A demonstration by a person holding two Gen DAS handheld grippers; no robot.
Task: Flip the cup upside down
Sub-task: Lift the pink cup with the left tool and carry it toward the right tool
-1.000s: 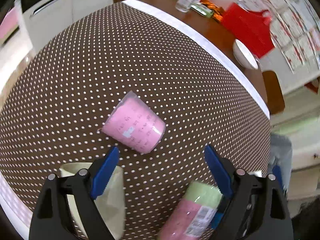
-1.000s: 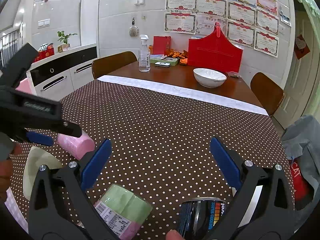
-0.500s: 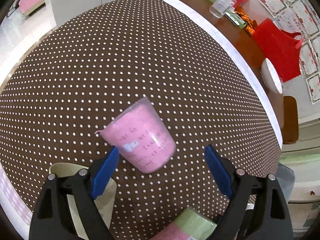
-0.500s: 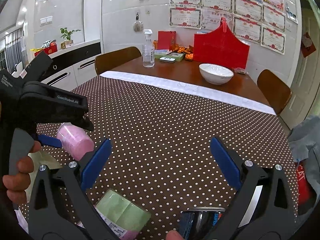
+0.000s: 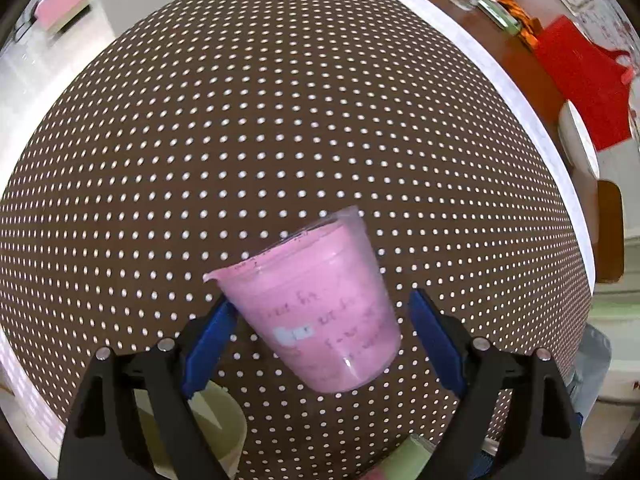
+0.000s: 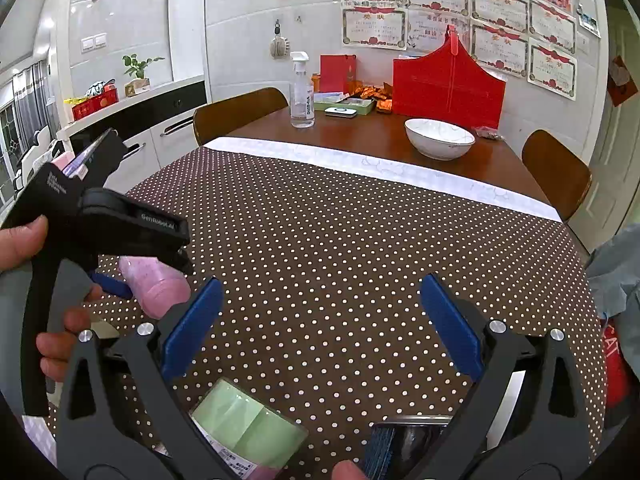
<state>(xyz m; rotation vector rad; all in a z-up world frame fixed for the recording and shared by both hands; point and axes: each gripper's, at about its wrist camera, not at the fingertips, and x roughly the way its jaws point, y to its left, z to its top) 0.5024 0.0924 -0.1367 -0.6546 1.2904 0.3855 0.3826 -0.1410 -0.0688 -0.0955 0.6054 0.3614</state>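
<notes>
A pink plastic cup with faint writing lies on its side on the brown dotted tablecloth. Its base points toward the left wrist camera and its rim points away. My left gripper is open, with the cup between its blue pads; the left pad is close to the cup wall, the right pad stands apart. In the right wrist view the cup shows at the left under the left gripper. My right gripper is open and empty over the cloth.
A pale green cup lies at the near left. A green and pink package and a dark can lie near the front edge. A white bowl, spray bottle and red bag stand at the far end.
My left gripper has come down and forward over the pink cup, which now sits between its open pads. The right gripper has barely moved.
</notes>
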